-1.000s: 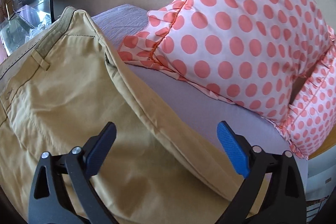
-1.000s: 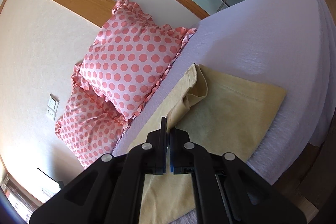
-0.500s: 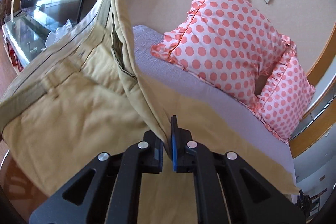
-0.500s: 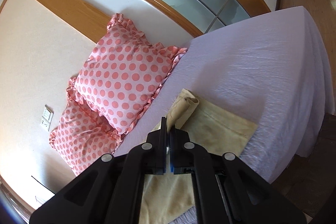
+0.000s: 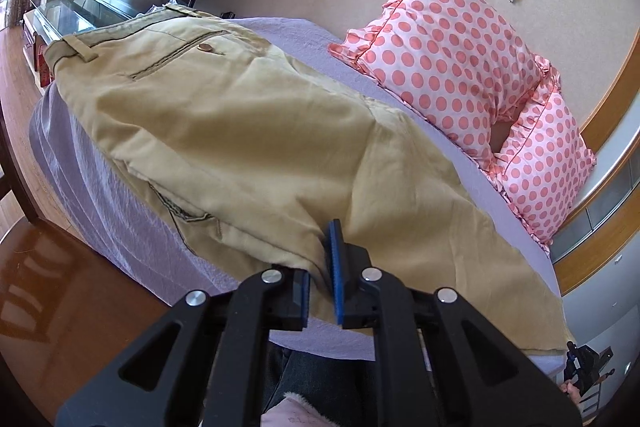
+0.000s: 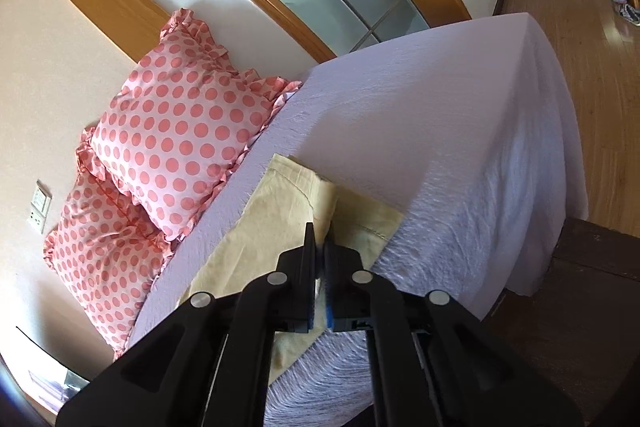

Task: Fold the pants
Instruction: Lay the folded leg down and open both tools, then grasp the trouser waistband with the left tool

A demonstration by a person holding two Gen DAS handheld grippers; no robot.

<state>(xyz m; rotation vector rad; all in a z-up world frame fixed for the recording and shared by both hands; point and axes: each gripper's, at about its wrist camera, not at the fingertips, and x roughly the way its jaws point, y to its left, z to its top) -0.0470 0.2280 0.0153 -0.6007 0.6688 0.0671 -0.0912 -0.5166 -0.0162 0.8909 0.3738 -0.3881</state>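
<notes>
Tan pants (image 5: 256, 131) lie folded lengthwise on the lilac bed (image 5: 100, 195), waistband and buttoned back pocket at the far left. My left gripper (image 5: 320, 259) is shut on the pants' near edge at the seat. In the right wrist view the leg hems (image 6: 280, 211) lie near the bed's front edge, and my right gripper (image 6: 319, 247) is shut on the hem fabric, which bunches up between the blue pads.
Two pink polka-dot pillows (image 5: 452, 67) (image 6: 176, 131) lean on the wall at the head of the bed. A dark wooden bed frame (image 5: 60, 291) runs along the near side. A glass TV stand (image 5: 72, 11) sits beyond the waistband. Wood floor (image 6: 592, 67) lies right.
My left gripper closed on the pants edge, lifted it and carried it over, so the pants now lie flat, folded in half. My right gripper kept its hold and brought the hem down to the bed.
</notes>
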